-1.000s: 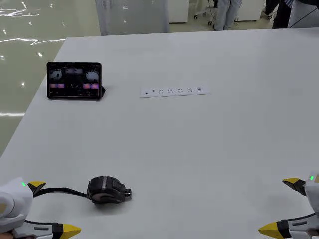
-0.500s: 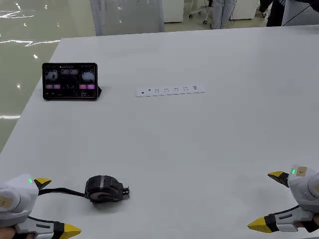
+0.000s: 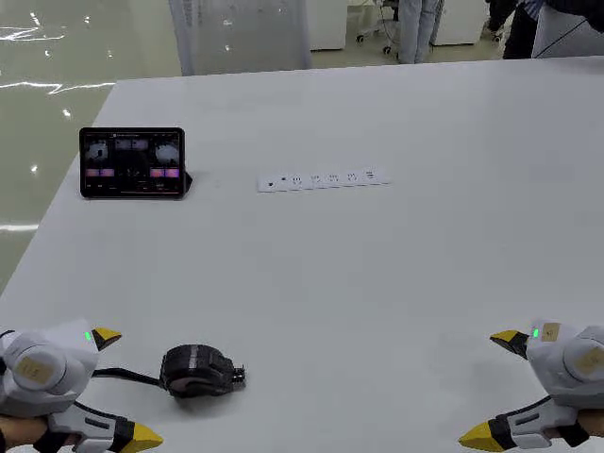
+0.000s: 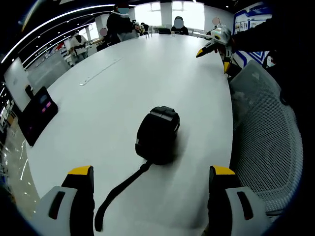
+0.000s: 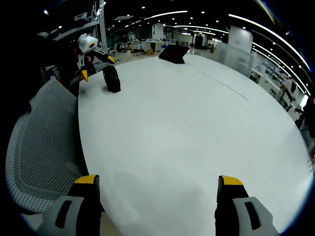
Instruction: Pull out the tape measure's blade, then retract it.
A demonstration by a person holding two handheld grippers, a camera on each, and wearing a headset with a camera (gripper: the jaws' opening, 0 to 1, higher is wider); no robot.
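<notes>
1. The tape measure point(image 3: 196, 370) lies on the white table point(image 3: 396, 274) near its front edge, toward the left. Its blade is fully inside the case, and a dark wrist strap point(image 3: 118, 375) trails from it toward the person.
2. The left gripper point(image 3: 126, 385) has its jaws spread wide and holds nothing. The strap runs in between them, and the case sits just ahead of the tips, not touching either.
3. The right gripper point(image 3: 491, 387) is likewise spread and empty, well apart from the tape measure on the table's right side.
4. The case looks compact, hard and rubber-clad, probably dense for its bulk. It should take a firm squeeze across its flat sides without slipping or damage.
5. The blade is likely thin, springy steel that kinks if bent sideways and snaps back on release, so it is best taken by its end hook. The small nub at the case's right end seems to be that hook, though it is too small to be sure.
6. The strap is limp, and pulling it would only drag the case.
7. A lit tablet point(image 3: 132, 162) stands at the far left and a power strip point(image 3: 323, 178) lies mid-table. Both are well clear, and nothing lies between the right gripper and the case.
</notes>
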